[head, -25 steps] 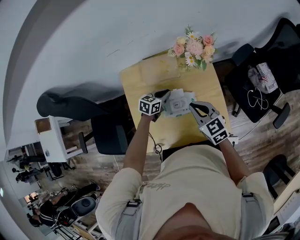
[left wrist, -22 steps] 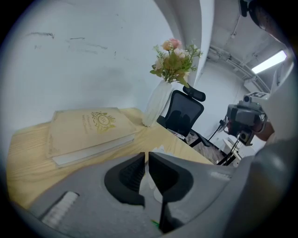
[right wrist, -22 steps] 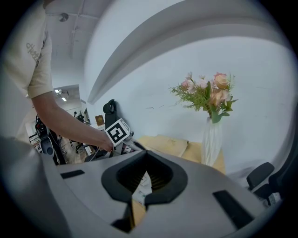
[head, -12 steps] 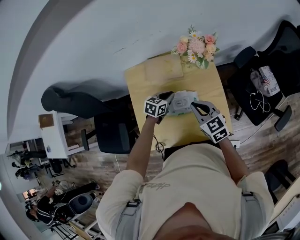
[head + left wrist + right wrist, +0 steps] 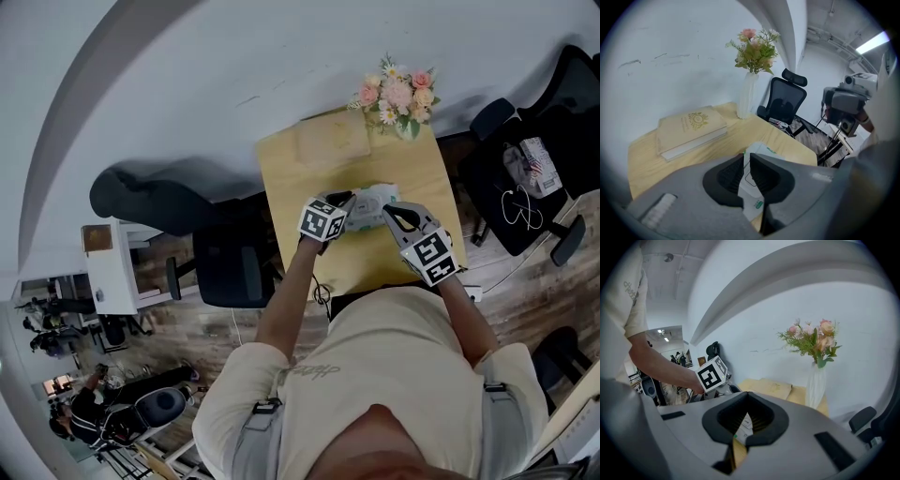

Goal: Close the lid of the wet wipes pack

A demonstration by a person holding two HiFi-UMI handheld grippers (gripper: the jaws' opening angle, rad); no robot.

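The white wet wipes pack (image 5: pixel 372 201) lies flat on the yellow wooden table (image 5: pixel 291 178), between my two grippers. My left gripper (image 5: pixel 343 214) is at the pack's left end. In the left gripper view its jaws (image 5: pixel 744 174) stand a narrow slit apart, and the pack's top (image 5: pixel 758 151) with a thin rounded outline shows through the slit. My right gripper (image 5: pixel 394 219) is at the pack's right end. Its jaw tips (image 5: pixel 747 401) touch, and a bit of the pack (image 5: pixel 744 423) shows in the hollow below them. I cannot make out the lid's position.
A white vase of pink flowers (image 5: pixel 397 92) stands at the table's far right corner, with a beige book (image 5: pixel 327 142) to its left. Black office chairs stand left (image 5: pixel 225 262) and right (image 5: pixel 511 178) of the table. The wall runs behind it.
My left gripper has slid right along the pack toward the right gripper and covers more of it. The right gripper has barely moved.
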